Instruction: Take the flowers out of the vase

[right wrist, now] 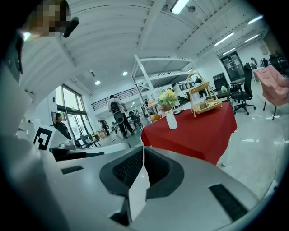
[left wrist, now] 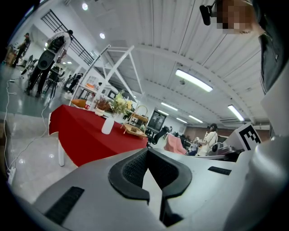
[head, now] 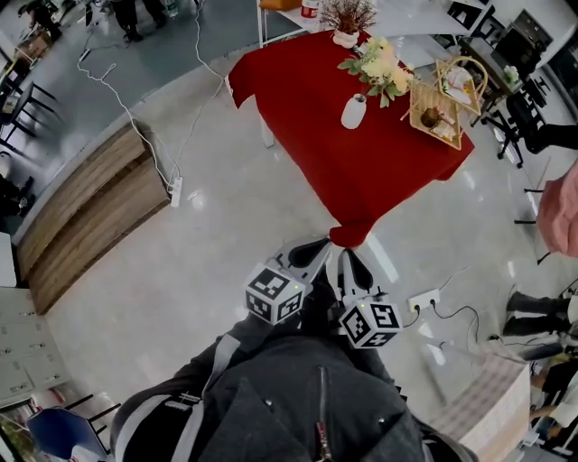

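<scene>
A small white vase (head: 354, 111) stands on a table with a red cloth (head: 361, 171), well ahead of me. A bunch of pale yellow flowers (head: 379, 65) rises from it. Both grippers are held low and close to my body, short of the table's near corner. In the left gripper view the vase (left wrist: 107, 125) and flowers (left wrist: 119, 103) are small and far off; in the right gripper view the vase (right wrist: 171, 121) and flowers (right wrist: 168, 98) are too. My left gripper (left wrist: 146, 151) and right gripper (right wrist: 143, 149) are both shut with nothing between the pads.
A wicker basket (head: 435, 110) and a potted dried plant (head: 348, 18) share the table. A wooden platform (head: 86, 207) and a power strip with cable (head: 176, 189) lie on the floor to the left. Another socket strip (head: 423, 300) lies right of me. People stand in the background.
</scene>
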